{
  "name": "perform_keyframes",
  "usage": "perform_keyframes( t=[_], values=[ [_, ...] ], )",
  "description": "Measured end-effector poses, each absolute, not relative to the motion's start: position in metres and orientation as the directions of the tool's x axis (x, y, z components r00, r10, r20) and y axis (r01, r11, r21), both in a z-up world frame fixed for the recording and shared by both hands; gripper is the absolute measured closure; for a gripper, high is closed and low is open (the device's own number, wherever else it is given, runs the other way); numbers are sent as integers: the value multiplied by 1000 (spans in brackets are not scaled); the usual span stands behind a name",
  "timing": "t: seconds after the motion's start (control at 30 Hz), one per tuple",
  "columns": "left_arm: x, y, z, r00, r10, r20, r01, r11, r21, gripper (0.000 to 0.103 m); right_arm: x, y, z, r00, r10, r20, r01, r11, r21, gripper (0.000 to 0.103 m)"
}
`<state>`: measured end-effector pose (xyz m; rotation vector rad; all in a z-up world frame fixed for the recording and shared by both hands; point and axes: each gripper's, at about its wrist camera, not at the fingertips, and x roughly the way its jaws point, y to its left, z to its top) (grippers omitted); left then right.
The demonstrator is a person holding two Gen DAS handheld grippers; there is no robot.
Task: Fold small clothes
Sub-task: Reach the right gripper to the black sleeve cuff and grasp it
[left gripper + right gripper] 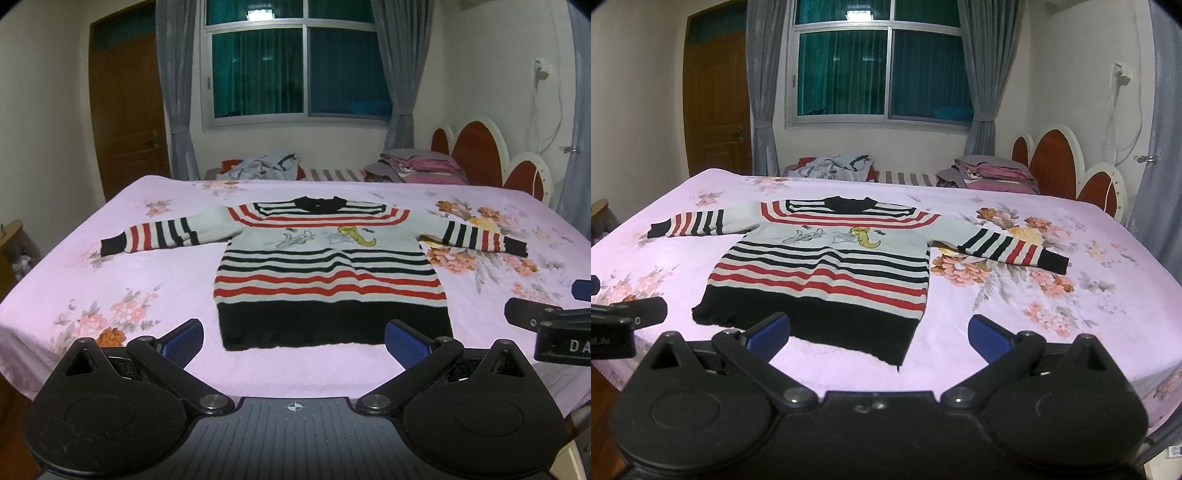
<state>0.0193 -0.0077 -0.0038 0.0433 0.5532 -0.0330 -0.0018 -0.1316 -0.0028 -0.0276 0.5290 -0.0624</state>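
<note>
Currently the sweater (325,266) lies flat, front up, in the middle of the bed (147,369), collar far, black hem near, both sleeves spread sideways; folding has not begun. Going left to right: the left sleeve (162,236) points toward the left edge, the body sits centred, and the right sleeve (476,236) rests on the floral print. Risks, as a judgement: the knit is thick and loose, so a shallow pinch could take only the top layer and leave the back behind, skewing the fold; a grip that also catches the bedsheet would drag the sheet and wrinkle the body; uneven lift between the two sides would set the fold line crooked. The left gripper (293,338) hovers just near of the hem with jaws spread wide, holding nothing and touching nothing. The right gripper (879,334) hovers over the near right hem corner, jaws equally wide apart, also empty; contact with the cloth cannot be confirmed.
</note>
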Motion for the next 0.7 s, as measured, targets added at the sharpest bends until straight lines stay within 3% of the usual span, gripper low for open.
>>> perform_keyframes(
  t=[0.3,0.5,0.7],
  values=[
    [74,-11,-2,844,-48,-535,58,998,3,0,47,-141,-2,857,-88,-508,85,996,-30,0],
    [124,-14,3,868,-26,-497,47,998,30,0,93,-147,1,855,-105,-508,115,993,-13,0],
    [182,-3,1,850,-102,-517,75,995,-72,0,142,-154,5,855,-145,-497,161,987,-11,0]
  ],
)
